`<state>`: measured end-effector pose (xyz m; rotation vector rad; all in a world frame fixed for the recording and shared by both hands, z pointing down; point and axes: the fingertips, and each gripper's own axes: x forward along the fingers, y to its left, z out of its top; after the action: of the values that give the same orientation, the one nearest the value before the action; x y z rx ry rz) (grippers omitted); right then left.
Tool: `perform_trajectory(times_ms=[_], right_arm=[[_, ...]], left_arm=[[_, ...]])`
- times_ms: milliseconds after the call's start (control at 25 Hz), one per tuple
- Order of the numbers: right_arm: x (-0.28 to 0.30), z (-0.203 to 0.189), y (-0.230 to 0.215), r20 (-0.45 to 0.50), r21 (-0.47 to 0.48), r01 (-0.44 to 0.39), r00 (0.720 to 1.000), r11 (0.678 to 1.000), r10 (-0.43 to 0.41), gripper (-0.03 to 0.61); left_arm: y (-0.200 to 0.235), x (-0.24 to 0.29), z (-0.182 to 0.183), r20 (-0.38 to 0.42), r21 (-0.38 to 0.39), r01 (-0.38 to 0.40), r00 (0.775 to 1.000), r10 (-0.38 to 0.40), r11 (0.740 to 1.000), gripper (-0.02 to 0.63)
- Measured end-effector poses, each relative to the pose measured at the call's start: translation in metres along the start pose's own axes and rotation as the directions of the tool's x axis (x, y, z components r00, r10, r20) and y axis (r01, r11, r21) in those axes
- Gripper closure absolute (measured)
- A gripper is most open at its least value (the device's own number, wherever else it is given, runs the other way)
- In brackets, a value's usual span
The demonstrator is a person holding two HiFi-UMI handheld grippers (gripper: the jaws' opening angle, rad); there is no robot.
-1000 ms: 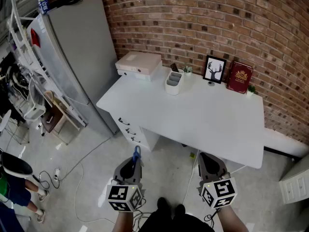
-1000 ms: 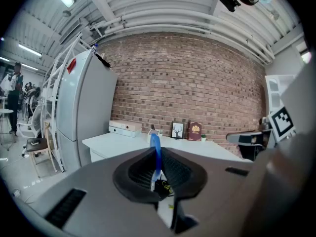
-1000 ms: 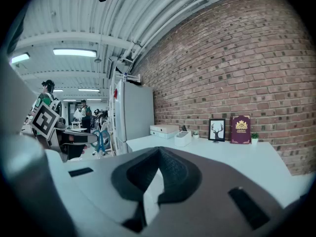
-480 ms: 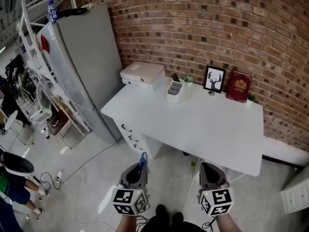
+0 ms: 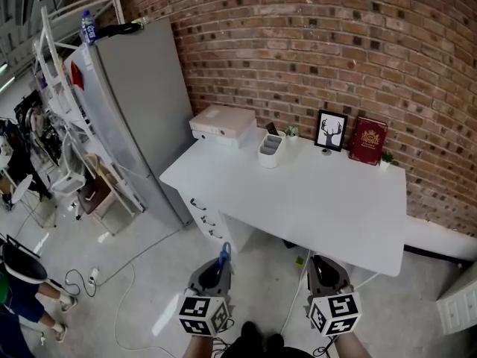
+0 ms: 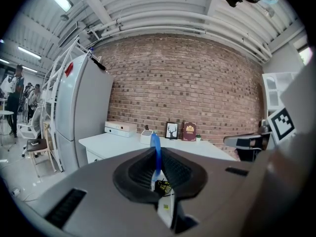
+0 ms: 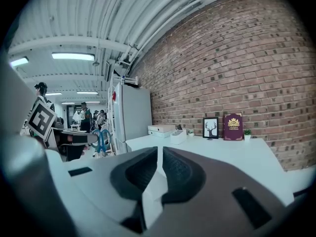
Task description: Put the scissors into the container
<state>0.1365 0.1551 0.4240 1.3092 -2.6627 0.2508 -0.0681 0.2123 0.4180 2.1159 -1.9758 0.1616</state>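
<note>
Blue-handled scissors (image 5: 223,253) stick up from my left gripper (image 5: 218,265), which is shut on them low in the head view, over the floor in front of the white table (image 5: 313,200). In the left gripper view the blue scissors handle (image 6: 155,147) stands edge-on between the shut jaws of the left gripper (image 6: 158,166). The white container (image 5: 270,150) stands at the table's back, near the wall; the same container (image 6: 146,136) looks small and distant in the left gripper view. My right gripper (image 5: 323,265) is shut and empty. From the right gripper (image 7: 159,154) I see the scissors (image 7: 101,141) at left.
A grey fridge (image 5: 134,118) stands left of the table. On the table's back edge are a flat white box (image 5: 222,124), a framed deer picture (image 5: 330,130) and a red book (image 5: 370,140). Drawers (image 5: 207,215) sit under the table's left end. Cables (image 5: 97,274) lie on the floor.
The head view has tilted up and drawn back, so the table looks farther away. Both grippers sit lower in the frame. The left one still holds the scissors.
</note>
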Motion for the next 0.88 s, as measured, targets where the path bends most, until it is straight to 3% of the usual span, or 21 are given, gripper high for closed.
perform_trajectory(times_ms=[880], right_arm=[[0.008,-0.005,0.001,-0.014,0.014,-0.059,0.998,0.998,0.059,0.531]], left_arm=[[-0.002,0.005,0.001,-0.008,-0.003,-0.03,1.0,0.03,1.0,0.583]])
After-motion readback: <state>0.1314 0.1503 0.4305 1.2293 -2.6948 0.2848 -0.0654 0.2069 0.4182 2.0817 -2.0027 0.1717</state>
